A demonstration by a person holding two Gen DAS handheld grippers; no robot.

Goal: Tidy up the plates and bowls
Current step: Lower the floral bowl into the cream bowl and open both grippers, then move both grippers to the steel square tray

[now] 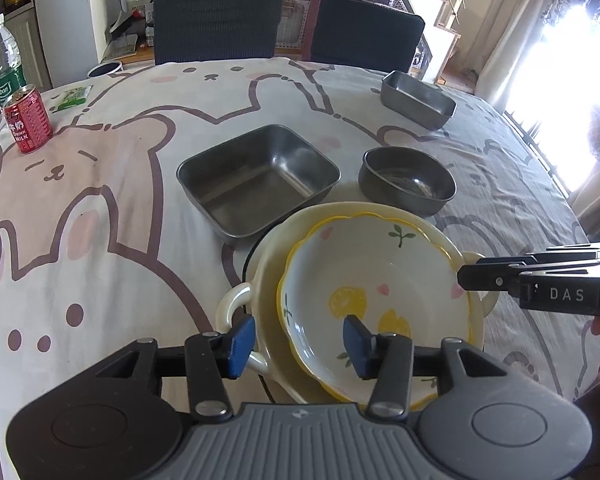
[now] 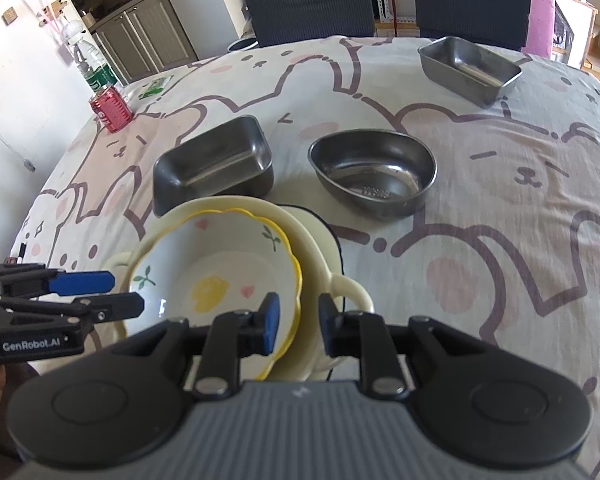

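Note:
A scalloped, yellow-rimmed lemon bowl [image 1: 376,276] [image 2: 216,264] rests inside a cream two-handled dish [image 1: 260,272] [image 2: 320,256] at the near edge of the table. My left gripper [image 1: 300,342] [image 2: 128,294] is open and straddles their left rims. One blue pad [image 1: 242,340] is outside by the cream handle and the other is inside the bowl. My right gripper [image 2: 299,326] [image 1: 472,276] is open across the right rims, with one pad in the bowl and one by the right handle [image 2: 354,292]. No pad presses on the rims.
On the bear-print tablecloth [image 1: 100,200] behind the stack are a square steel pan [image 1: 258,178] [image 2: 214,164], a round steel bowl [image 1: 406,180] [image 2: 374,172] and, farther back, a rectangular steel pan [image 1: 418,98] [image 2: 470,68]. A red can [image 1: 28,120] and a water bottle [image 1: 4,60] stand far left. Two chairs [image 1: 216,24] line the far side.

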